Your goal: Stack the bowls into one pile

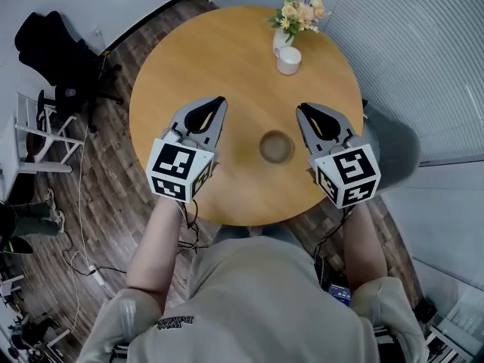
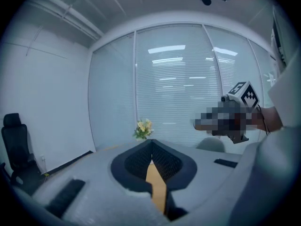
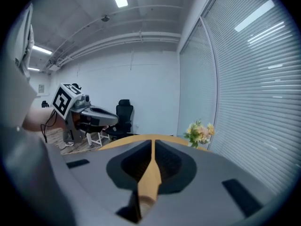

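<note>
A brownish bowl point(image 1: 277, 147) sits on the round wooden table point(image 1: 227, 59) near its front edge; it is blurred, so I cannot tell whether it is one bowl or a pile. My left gripper point(image 1: 221, 100) hangs above the table to the bowl's left, its jaws closed tip to tip with nothing between them. My right gripper point(image 1: 301, 109) hangs to the bowl's right, likewise shut and empty. In the left gripper view the left gripper point(image 2: 151, 142) points nearly level at the window blinds. In the right gripper view the right gripper point(image 3: 153, 142) points across the table. Neither gripper view shows the bowl.
A vase of flowers point(image 1: 296, 15) and a white cup point(image 1: 288, 60) stand at the table's far side. A black office chair point(image 1: 53, 44) and a white rack point(image 1: 38, 131) are on the floor at left, a grey chair point(image 1: 393, 153) at right.
</note>
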A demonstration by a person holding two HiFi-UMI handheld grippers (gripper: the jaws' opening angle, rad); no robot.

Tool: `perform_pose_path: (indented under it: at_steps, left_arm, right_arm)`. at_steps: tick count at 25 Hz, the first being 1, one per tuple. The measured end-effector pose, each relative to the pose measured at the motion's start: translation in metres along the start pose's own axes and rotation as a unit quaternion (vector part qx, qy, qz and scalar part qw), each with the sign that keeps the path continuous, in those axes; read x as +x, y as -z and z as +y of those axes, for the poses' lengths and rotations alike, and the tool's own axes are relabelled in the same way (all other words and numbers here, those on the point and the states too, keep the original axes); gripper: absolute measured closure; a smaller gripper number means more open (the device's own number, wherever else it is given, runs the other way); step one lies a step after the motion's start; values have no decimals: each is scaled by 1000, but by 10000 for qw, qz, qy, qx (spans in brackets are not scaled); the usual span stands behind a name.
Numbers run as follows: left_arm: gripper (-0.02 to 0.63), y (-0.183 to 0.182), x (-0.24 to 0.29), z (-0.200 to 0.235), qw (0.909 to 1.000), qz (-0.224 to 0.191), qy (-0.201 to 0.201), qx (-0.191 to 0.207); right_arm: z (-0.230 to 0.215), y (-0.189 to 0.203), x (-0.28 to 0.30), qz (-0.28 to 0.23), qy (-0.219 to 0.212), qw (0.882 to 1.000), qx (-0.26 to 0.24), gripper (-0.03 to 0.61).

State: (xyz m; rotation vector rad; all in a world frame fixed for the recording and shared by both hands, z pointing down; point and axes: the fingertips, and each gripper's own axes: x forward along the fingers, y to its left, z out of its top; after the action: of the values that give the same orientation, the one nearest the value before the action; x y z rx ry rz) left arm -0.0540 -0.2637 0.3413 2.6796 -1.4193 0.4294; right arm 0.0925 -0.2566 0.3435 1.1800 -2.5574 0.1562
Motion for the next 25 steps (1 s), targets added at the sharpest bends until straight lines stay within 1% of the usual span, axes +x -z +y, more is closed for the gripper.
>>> perform_pose_path:
  at_steps: [3,6,9,12,15,18,22,25]
  left_arm:
    - [595,-34,-14,5,9990,-420,-142,114]
    - [595,-63,-25,5,9966,-748,-205,262]
    - [595,-86,-36,1,9939,-990,-236,421]
    - [595,-102,-48,-5,9919,-1157,-219,478]
    - [595,-113,-62,-12,9903,-1303,-185,454]
    - [595,-115,-75,-15,9894,-1392,-217,339]
    - [595,-114,-87,-21,9888,-1356,-283,553]
    - [595,-112,-94,-24,9881,-1298,-383,731]
  right_arm:
    - [-5,-31,-15,-384,114,9992,8,543]
    - [-11,-62,-34,-851,199,9962,8,543]
    - [-15,-86,-54,-1192,313,9924,-1,543]
    - [-15,-106,-75,-1478,421,9881,34,543]
    - [-11,-123,-94,-1662,491,9848,-47,543]
    - [-10,-129,-109,-1738,554,9831,-137,543]
    - [-8,-130,-122,-1777,616,9820,-179,543]
    - [-3,-126,-125,-1779,579,9822,-167,543]
